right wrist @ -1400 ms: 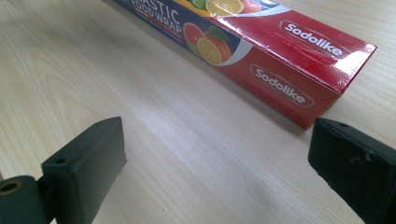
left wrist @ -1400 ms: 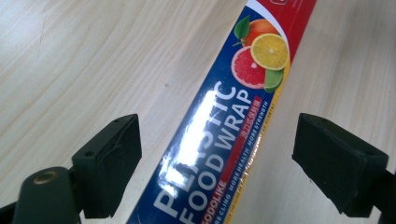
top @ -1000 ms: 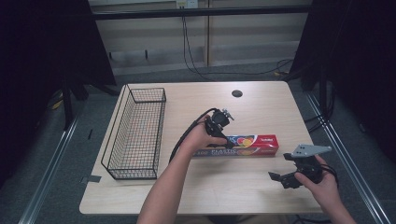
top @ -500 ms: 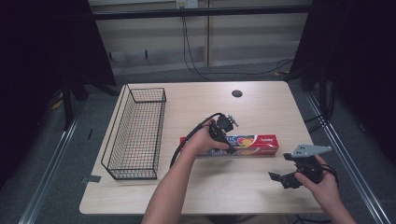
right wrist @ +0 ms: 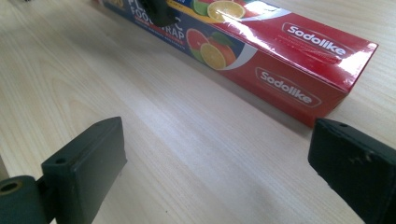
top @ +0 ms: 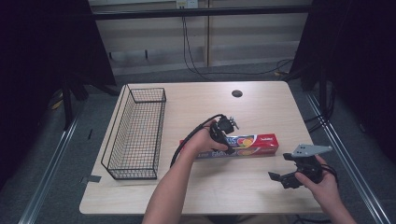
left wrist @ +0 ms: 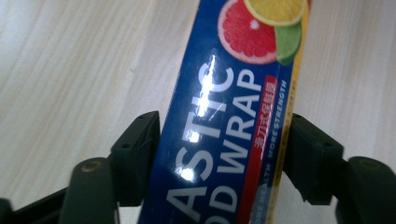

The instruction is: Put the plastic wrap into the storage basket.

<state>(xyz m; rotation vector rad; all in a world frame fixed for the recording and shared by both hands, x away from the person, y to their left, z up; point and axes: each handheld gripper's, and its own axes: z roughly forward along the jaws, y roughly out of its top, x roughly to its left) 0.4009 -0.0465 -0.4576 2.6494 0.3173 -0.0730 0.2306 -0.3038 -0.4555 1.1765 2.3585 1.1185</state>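
The box [top: 243, 144] of plastic wrap lies flat on the bench [top: 187, 196], right of the basket [top: 135, 135]. The left tongs [left wrist: 219, 154] have just been closing and now clamp its long sides. The right tongs [top: 285, 179] stand apart near its red end, holding nothing.

In the left gripper view the plastic wrap box [left wrist: 229, 116] runs off the top and bottom edges, its lettering cut short. In the high view the left gripper [top: 225, 135] and hand cover the box's middle, and its small print cannot be read. In the right gripper view the box's far end passes the top edge.
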